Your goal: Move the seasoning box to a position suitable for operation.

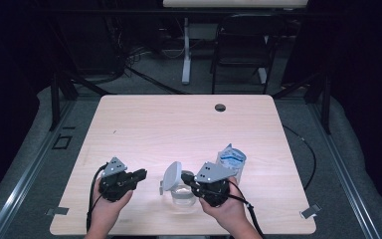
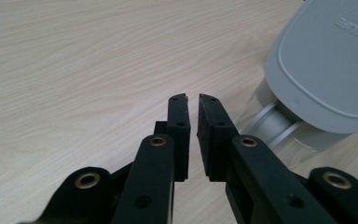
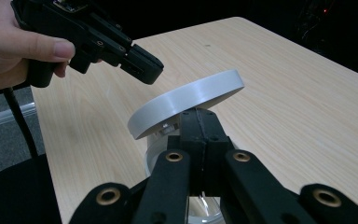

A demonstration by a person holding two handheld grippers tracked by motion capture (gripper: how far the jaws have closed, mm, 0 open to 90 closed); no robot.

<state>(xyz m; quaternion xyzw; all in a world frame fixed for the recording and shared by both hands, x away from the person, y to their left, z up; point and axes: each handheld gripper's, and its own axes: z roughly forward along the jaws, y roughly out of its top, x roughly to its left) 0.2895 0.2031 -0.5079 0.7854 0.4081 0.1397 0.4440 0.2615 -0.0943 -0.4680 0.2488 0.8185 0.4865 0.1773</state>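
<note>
A clear round container (image 1: 181, 198) stands near the table's front edge, its grey lid (image 1: 171, 175) tipped up on edge. My right gripper (image 1: 185, 177) reaches it from the right, and in the right gripper view its jaws (image 3: 199, 115) are pressed together just under the lid (image 3: 186, 100), over the container's rim (image 3: 151, 154). Whether they pinch anything I cannot tell. My left gripper (image 1: 142, 174) hovers a little to the lid's left. Its jaws (image 2: 193, 100) stand a narrow gap apart with nothing between them, and the lid (image 2: 326, 70) lies ahead to the right. The left gripper (image 3: 144, 67) shows in a hand.
A white and blue pouch (image 1: 231, 159) stands just behind the right gripper. The wooden table (image 1: 179, 124) has a small round hole (image 1: 220, 107) near its far edge. Beyond the table are a dark chair (image 1: 241, 45) and a desk leg (image 1: 186, 55).
</note>
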